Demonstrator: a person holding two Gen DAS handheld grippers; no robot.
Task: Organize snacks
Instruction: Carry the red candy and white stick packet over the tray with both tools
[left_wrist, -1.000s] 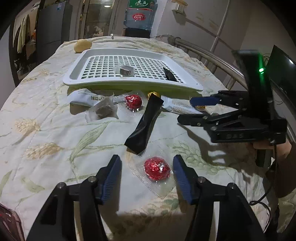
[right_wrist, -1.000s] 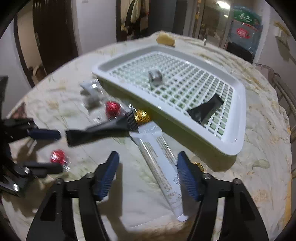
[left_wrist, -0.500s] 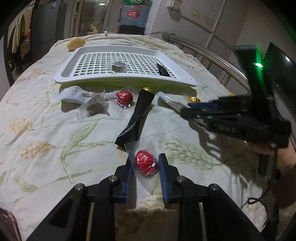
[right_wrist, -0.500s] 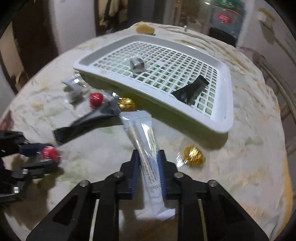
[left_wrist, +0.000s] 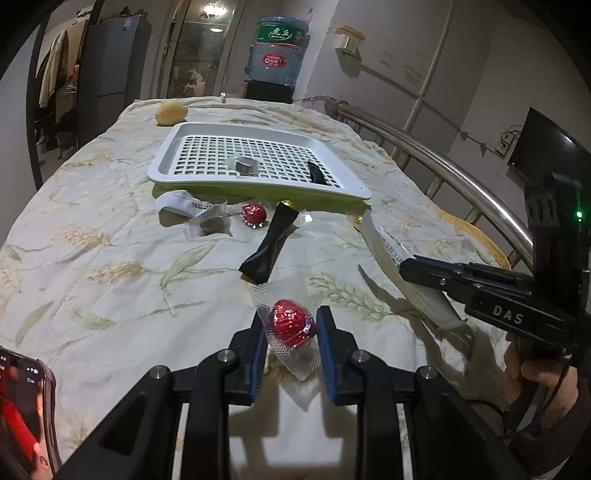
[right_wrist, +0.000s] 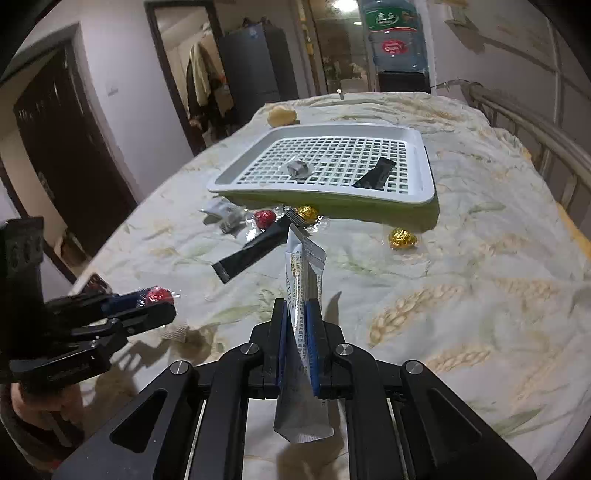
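A light, crinkly red foil candy (left_wrist: 291, 326) is being pinched above the bench by the left tool (left_wrist: 290, 341); a limp white sachet (right_wrist: 304, 291) is being clamped mid-length by the right tool (right_wrist: 301, 343), short of the tray (right_wrist: 424, 173).

Home interior, prob. dining rm: table w/ wheat-print cloth (left_wrist: 110, 266), water-dispenser jug (left_wrist: 277, 50), fridge (left_wrist: 110, 74), coats hung by doorway (right_wrist: 201, 74) noted.

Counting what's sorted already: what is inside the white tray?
In the white tray: one silver-wrapped sweet and one black sachet. Nothing there is covered.
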